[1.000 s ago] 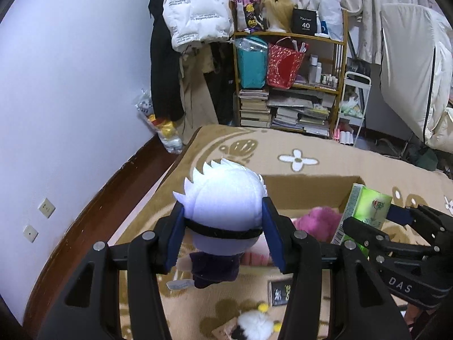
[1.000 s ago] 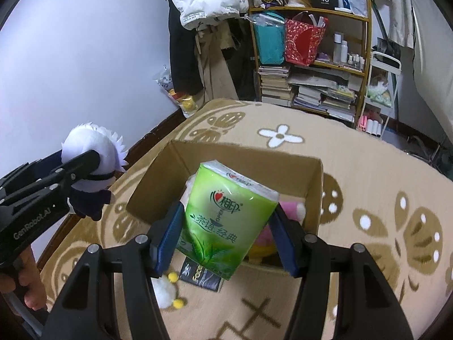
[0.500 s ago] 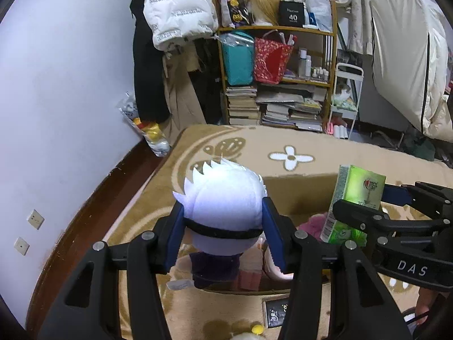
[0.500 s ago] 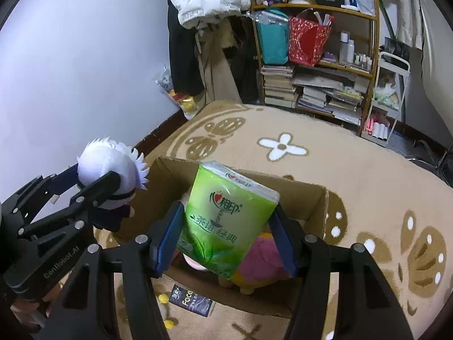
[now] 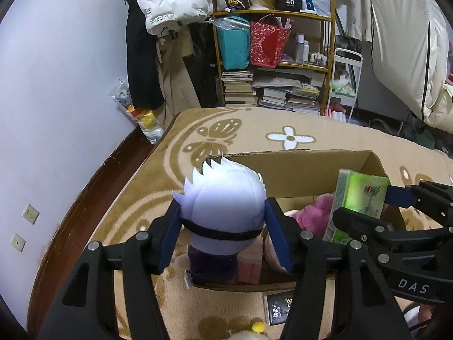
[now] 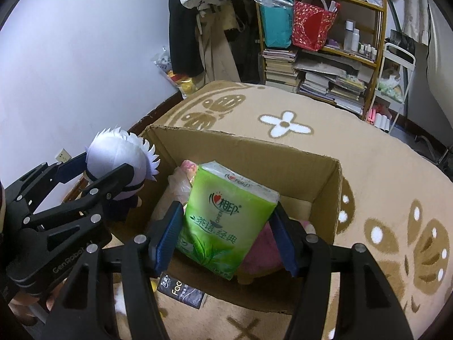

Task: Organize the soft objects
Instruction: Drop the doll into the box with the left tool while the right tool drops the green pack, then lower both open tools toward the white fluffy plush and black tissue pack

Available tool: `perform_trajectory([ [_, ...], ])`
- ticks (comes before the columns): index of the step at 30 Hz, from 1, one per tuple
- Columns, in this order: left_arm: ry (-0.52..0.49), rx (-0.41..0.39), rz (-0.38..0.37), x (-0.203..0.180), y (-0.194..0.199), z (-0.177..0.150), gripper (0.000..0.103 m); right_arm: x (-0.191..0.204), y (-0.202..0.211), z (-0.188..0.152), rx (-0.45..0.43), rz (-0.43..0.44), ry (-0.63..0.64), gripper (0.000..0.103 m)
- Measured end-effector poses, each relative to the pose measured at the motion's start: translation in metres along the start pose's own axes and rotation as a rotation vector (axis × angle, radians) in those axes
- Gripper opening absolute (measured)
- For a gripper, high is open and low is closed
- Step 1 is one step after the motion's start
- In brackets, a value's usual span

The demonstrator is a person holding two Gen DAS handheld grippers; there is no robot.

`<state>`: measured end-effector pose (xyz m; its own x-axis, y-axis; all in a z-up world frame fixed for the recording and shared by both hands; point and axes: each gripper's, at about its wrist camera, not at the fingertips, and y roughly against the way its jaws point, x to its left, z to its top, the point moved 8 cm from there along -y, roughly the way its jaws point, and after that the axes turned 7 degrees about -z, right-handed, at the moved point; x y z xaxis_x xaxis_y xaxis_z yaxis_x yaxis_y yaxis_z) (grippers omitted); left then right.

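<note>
Your left hand-held gripper (image 5: 223,236) brackets a white-haired plush doll (image 5: 223,206) by the head; its jaws have just been opening, the blue pads (image 5: 170,240) stand at the head's sides, and you cannot tell whether they still press on it. The doll hangs over the near left corner of an open cardboard box (image 5: 297,170). Your right hand-held gripper (image 6: 225,233) is clamped on a green tissue pack (image 6: 226,221), tilted, over the inside of the same box. Contents of the box: a pink plush (image 6: 262,250), a clear plastic bag (image 6: 178,182) and other soft items only partly seen. The box stands on a beige carpet (image 6: 382,170) patterned with brown butterflies and a white flower (image 6: 286,124). A black packet (image 6: 181,290) lies on the carpet just beside the box's near wall, near a white and yellow fluffy toy (image 5: 254,333). Room: pale wall (image 5: 56,85) with two sockets, dark wooden skirting (image 5: 85,212), a wooden shelf unit (image 5: 271,56) holding stacked books, a teal bag and a red bag, and a white puffer jacket (image 5: 172,0) hung over dark coats.
</note>
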<state>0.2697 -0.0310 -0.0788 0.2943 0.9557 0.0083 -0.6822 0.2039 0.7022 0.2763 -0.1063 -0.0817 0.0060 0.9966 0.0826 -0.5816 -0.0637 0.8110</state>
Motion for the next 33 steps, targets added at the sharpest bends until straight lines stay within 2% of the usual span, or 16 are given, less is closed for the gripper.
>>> perform_trajectory([
  [2,0.005,0.002,0.006,0.002,0.000,0.000,0.064,0.000,0.001,-0.001,0.003,-0.003,-0.006,0.067],
  [5,0.010,0.005,0.009,0.003,0.003,-0.001,0.068,-0.003,0.006,-0.001,-0.001,-0.015,-0.015,0.080],
  [9,0.013,-0.002,0.025,0.007,0.010,-0.001,0.082,-0.006,0.012,-0.002,-0.006,-0.017,-0.028,0.083],
  [12,0.000,0.000,0.040,0.009,0.018,-0.002,0.084,-0.008,0.018,-0.002,-0.010,-0.019,-0.041,0.091],
  [15,-0.007,-0.007,0.052,0.011,0.026,-0.004,0.093,-0.009,0.025,0.000,-0.023,-0.017,-0.053,0.094],
  [19,-0.014,-0.014,0.069,0.012,0.039,-0.005,0.096,-0.011,0.037,0.002,-0.040,-0.023,-0.059,0.103],
  [22,-0.006,-0.024,0.085,0.015,0.051,-0.005,0.102,-0.011,0.047,0.003,-0.051,-0.019,-0.062,0.103],
  [33,-0.004,-0.017,0.116,0.019,0.091,-0.019,0.102,-0.006,0.084,-0.001,-0.089,-0.019,-0.074,0.103],
])
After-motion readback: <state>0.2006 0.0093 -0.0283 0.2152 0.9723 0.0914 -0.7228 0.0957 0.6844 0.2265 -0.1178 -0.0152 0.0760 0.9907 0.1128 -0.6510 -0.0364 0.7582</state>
